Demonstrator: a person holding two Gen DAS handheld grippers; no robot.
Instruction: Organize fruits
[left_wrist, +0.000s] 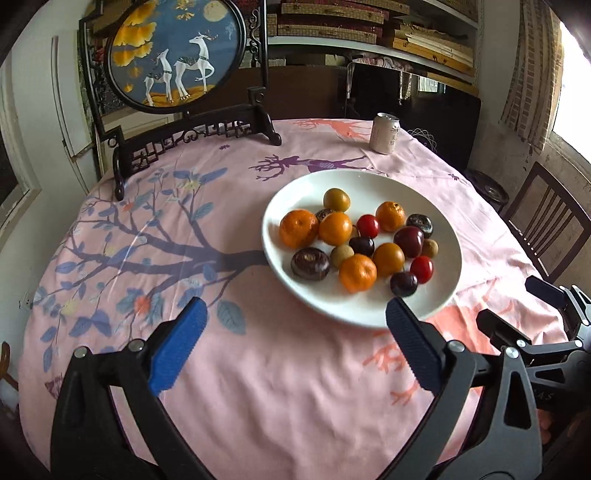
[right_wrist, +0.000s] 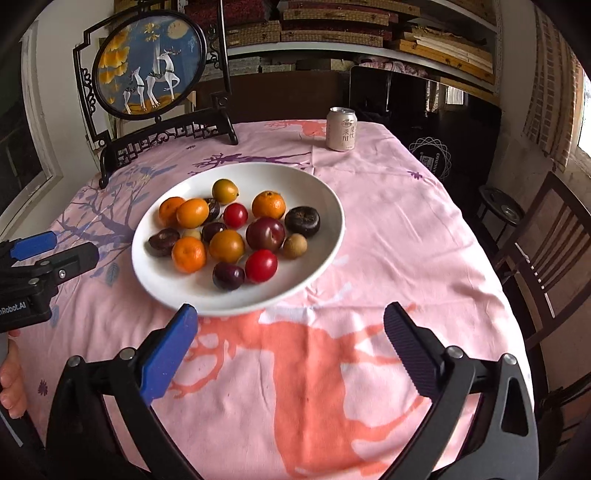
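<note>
Left gripper (left_wrist: 295, 321) low in frame, blue ribbed fingers (left_wrist: 177, 350) spread wide, nothing between them. Right gripper (right_wrist: 288, 325) likewise released and empty above the pink printed cloth on the counter (right_wrist: 406, 258). Glossy white plate (right_wrist: 155, 273), frame centre-left, holds mandarins (right_wrist: 189, 254), red cherry tomatoes (right_wrist: 261, 266) and dark plums (right_wrist: 266, 233); several fruits partly hidden behind others.

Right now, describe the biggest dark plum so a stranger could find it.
Find the white plate on the pink tablecloth. Right of centre lies the dark red plum, beside a flat blackish fruit. It is the largest glossy maroon one.
</note>
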